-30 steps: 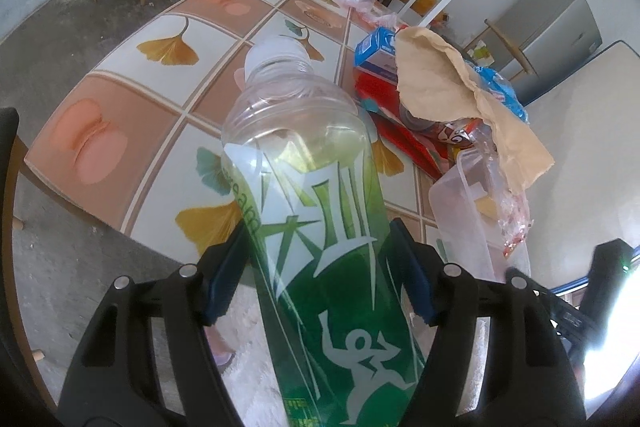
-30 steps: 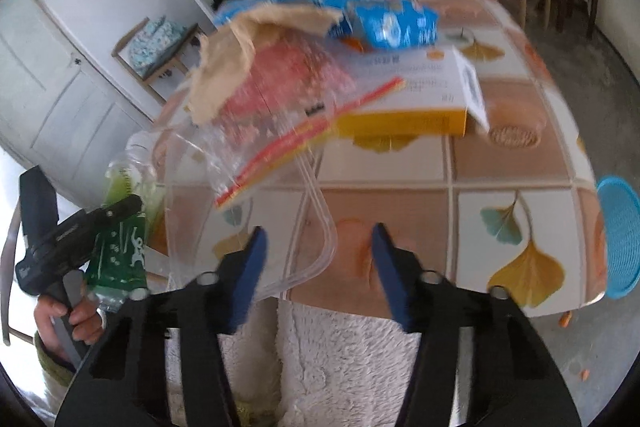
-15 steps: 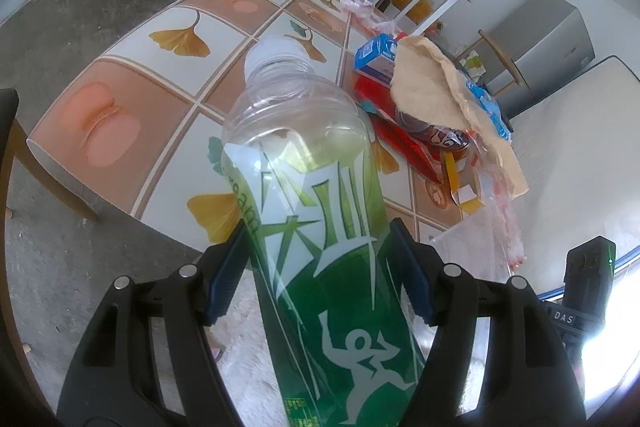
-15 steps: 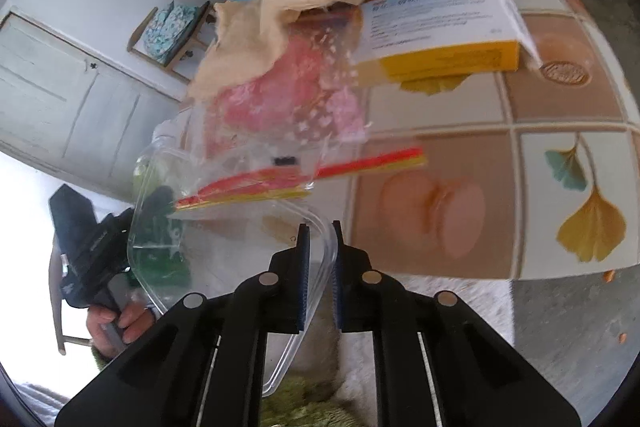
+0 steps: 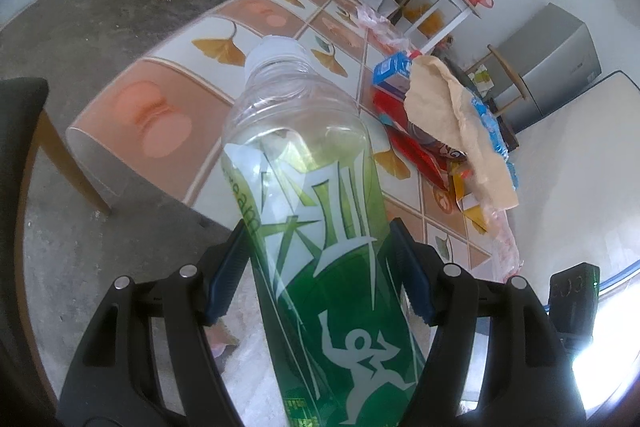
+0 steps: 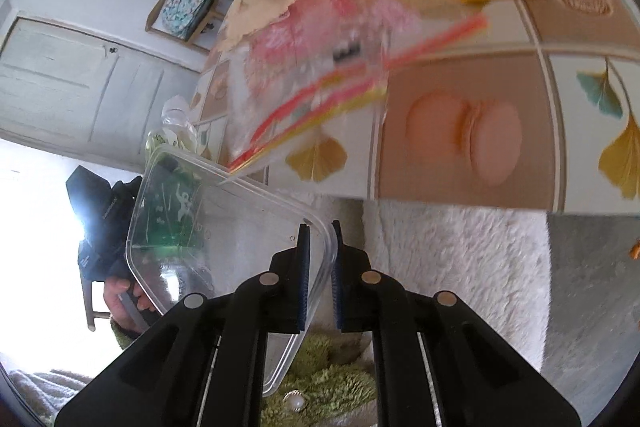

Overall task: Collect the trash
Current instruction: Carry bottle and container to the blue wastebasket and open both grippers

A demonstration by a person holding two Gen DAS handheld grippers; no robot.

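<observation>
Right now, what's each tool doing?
Left tool: closed on the green bottle.
Right tool: closed on the clear plastic container rim.

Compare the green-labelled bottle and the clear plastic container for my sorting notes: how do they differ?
The bottle is tall, round and green-labelled with a white cap; the container is shallow, rectangular and unlabelled. The left hand-held gripper holds the bottle across its body; the right hand-held gripper pinches only the container's rim. Both are transparent plastic, held off the table.

Both wrist cameras tilt down along their fingers, sharing the tiled table (image 5: 168,83) from opposite edges.
</observation>
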